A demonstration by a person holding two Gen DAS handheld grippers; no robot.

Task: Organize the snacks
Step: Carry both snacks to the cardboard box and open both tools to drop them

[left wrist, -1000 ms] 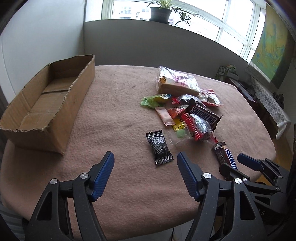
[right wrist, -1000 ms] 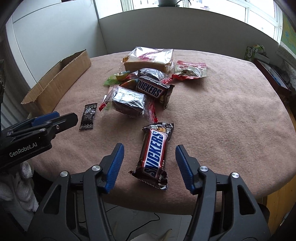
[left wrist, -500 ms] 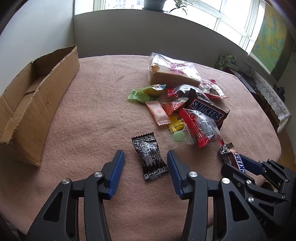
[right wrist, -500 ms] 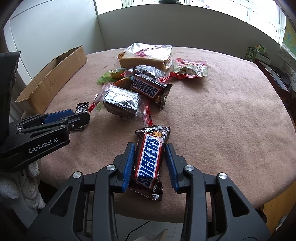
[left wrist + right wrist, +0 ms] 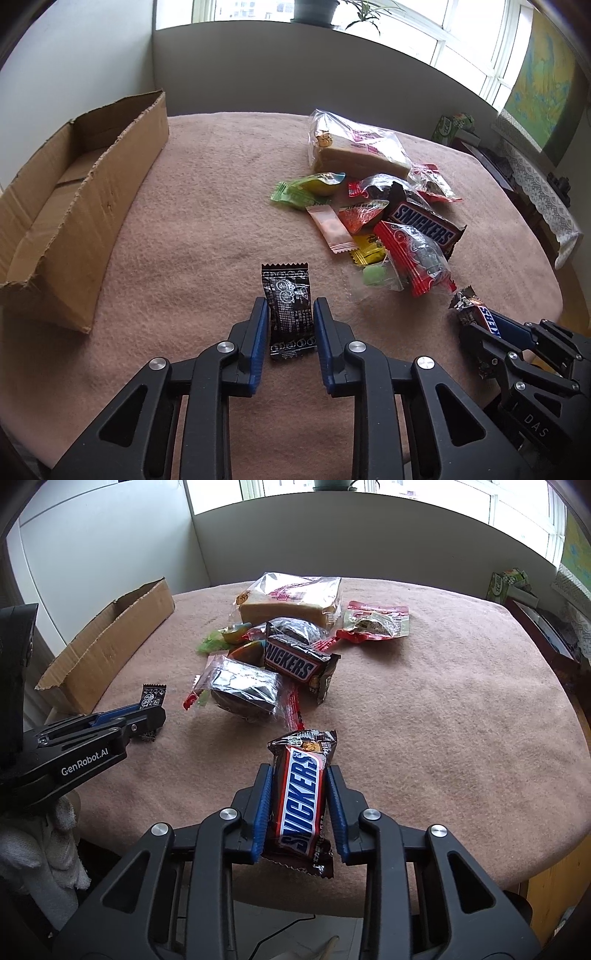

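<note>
My left gripper is shut on a small black snack packet that lies on the pink tablecloth. My right gripper is shut on a Snickers bar near the table's front edge; the bar's end also shows in the left wrist view. An open cardboard box lies at the left. A pile of snacks sits mid-table: a bagged bread slice, a second Snickers bar, a red-wrapped cake, and green, pink and yellow sweets.
The table's front edge is just under my right gripper. A red-and-clear snack bag lies at the pile's right. A low wall with windows and a potted plant stands behind. A side table with a lace cloth is at the right.
Both grippers moved forward and down and closed: the left around the black packet, the right around the Snickers bar.
</note>
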